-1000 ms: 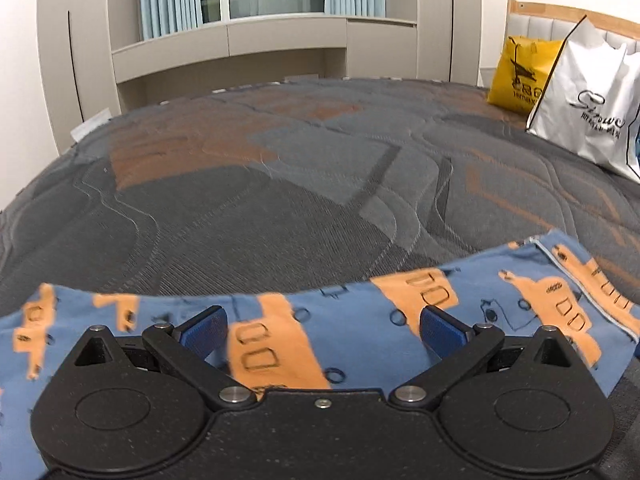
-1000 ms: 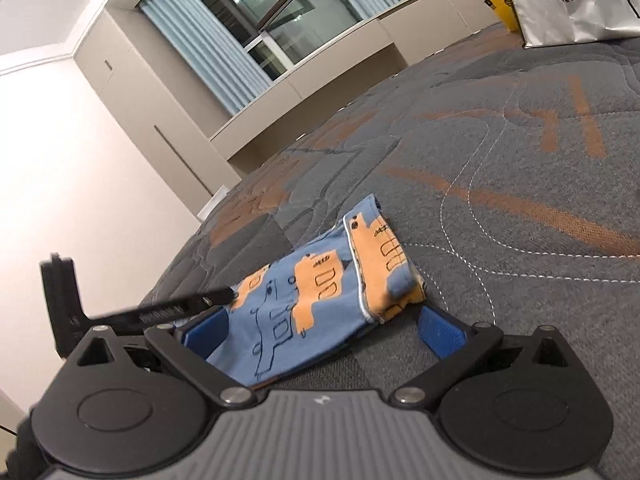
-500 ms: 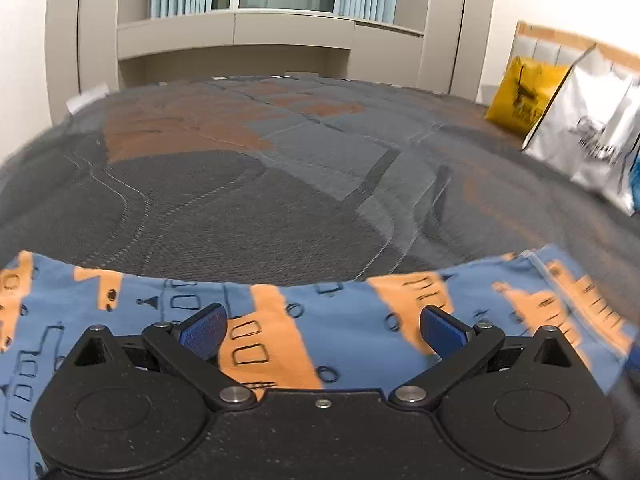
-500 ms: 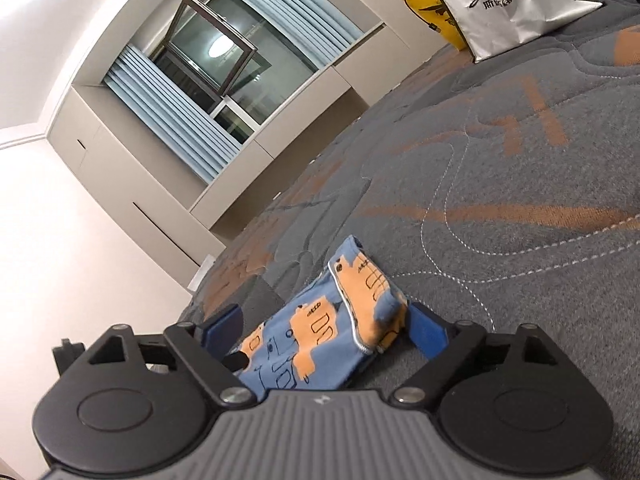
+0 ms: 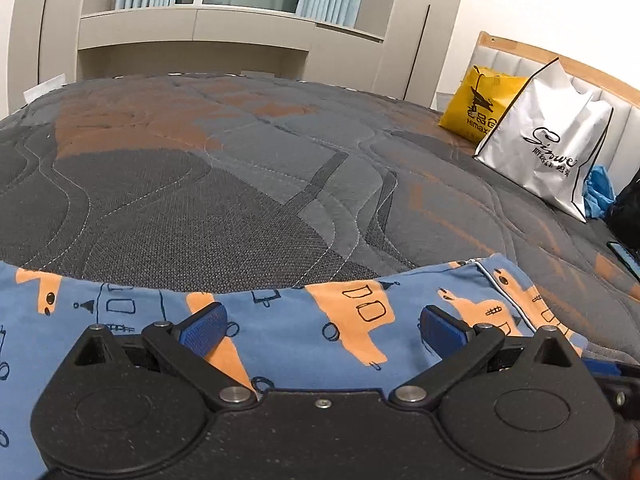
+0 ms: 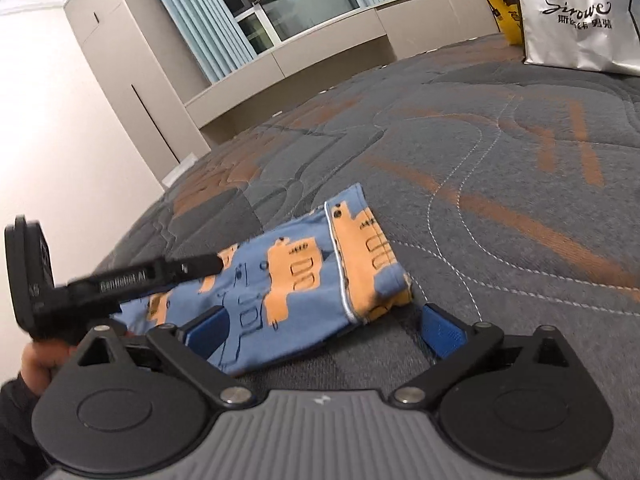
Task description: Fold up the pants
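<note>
Blue pants (image 5: 280, 312) with orange truck prints lie folded in a flat band on the grey quilted bed (image 5: 240, 200). My left gripper (image 5: 322, 322) hovers over the middle of the band, open, its blue pads wide apart and clear of the cloth. In the right wrist view the pants (image 6: 304, 276) end in a white-piped hem at the right. My right gripper (image 6: 326, 330) straddles that near end, its jaws opening, with the cloth's edge between the pads and no pad pressing it. The left gripper (image 6: 160, 274) reaches over the pants from the left, held by a hand (image 6: 36, 360).
A yellow bag (image 5: 476, 108) and a white bag (image 5: 548, 148) lean on the headboard at the right. Blue cloth (image 5: 600, 192) and a dark phone (image 5: 624, 252) lie near them. Cabinets and a curtained window stand beyond the bed's far edge.
The right gripper's jaws narrowed a little around the hem end and have spread wide again. Both views have tilted and shifted slightly. The pants lie as before.
</note>
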A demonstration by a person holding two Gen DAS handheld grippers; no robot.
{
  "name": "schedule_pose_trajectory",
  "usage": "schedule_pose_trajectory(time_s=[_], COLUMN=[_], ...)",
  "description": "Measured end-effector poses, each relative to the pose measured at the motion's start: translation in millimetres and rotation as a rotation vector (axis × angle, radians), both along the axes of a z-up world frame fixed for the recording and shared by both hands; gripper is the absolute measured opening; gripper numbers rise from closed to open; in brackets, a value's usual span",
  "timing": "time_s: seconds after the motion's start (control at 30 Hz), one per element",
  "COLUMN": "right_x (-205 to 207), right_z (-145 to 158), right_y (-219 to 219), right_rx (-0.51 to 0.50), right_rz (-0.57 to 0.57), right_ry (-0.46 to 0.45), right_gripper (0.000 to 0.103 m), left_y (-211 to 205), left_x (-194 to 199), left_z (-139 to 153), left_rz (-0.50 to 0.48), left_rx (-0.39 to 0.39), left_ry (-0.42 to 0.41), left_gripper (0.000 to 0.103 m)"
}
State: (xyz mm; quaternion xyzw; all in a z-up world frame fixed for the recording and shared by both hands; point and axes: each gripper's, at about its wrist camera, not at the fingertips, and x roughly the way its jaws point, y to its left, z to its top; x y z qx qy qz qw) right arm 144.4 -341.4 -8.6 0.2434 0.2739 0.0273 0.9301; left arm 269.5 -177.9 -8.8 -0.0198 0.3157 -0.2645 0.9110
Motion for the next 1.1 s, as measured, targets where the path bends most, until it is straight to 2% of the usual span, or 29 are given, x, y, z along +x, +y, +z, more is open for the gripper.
schedule_pose_trajectory(time_s=[0.07,0.17,0.23,0.27,0.3,0.33,0.4,0.43,0.5,0.63,0.73,0.87,0.97,1.07,1.1], right_x=[2.8,3.5,2.8,3.1,3.0,2.8,2.5,1.9,3.0,2.0,2.6,7.0,10.9,12.7,12.8], right_z=[-0.4,-2.4,-3.9,-5.3,-5.5,-4.9,-2.0,-0.5,4.5,18.5,23.7,22.7,16.5,10.1,9.0], right_y=[-2.6,-6.6,-12.0,-14.6,-15.3,-13.9,-6.4,-1.6,11.5,43.5,75.2,115.9,137.6,147.4,149.0], right_rx=[0.03,0.09,0.13,0.151,0.153,0.131,0.066,0.032,-0.055,-0.224,-0.391,-0.588,-0.667,-0.69,-0.691], right_rz=[-0.01,-0.053,-0.091,-0.107,-0.123,-0.139,-0.158,-0.156,-0.144,-0.074,-0.024,0.059,0.102,0.124,0.127], right_ry=[-0.023,-0.062,-0.078,-0.08,-0.078,-0.076,-0.084,-0.095,-0.107,-0.151,-0.17,-0.168,-0.163,-0.151,-0.149], right_gripper=[0.102,0.091,0.075,0.071,0.06,0.052,0.043,0.033,0.025,0.019,0.018,0.018,0.018,0.018,0.018], left_y=[5.2,13.8,18.9,20.8,22.7,24.7,25.9,25.1,21.2,8.7,-2.3,-19.2,-27.0,-27.1,-26.1], left_x=[2.6,7.8,11.5,13.2,15.0,16.5,19.2,20.0,21.1,24.2,27.5,27.4,29.2,33.3,33.9], left_z=[0.7,4.8,7.9,9.5,10.7,12.4,15.8,18.0,22.6,29.6,30.5,29.7,20.9,8.8,5.9], left_rz=[-0.002,0.003,0.005,0.001,-0.009,-0.027,-0.055,-0.067,-0.093,-0.163,-0.213,-0.221,-0.209,-0.184,-0.176], left_rx=[-0.026,-0.083,-0.122,-0.144,-0.171,-0.206,-0.259,-0.28,-0.313,-0.385,-0.425,-0.368,-0.33,-0.322,-0.324], left_ry=[0.012,0.045,0.07,0.087,0.106,0.13,0.163,0.175,0.192,0.254,0.323,0.34,0.369,0.416,0.424], left_gripper=[0.102,0.102,0.102,0.102,0.102,0.102,0.101,0.1,0.1,0.099,0.098,0.096,0.087,0.07,0.062])
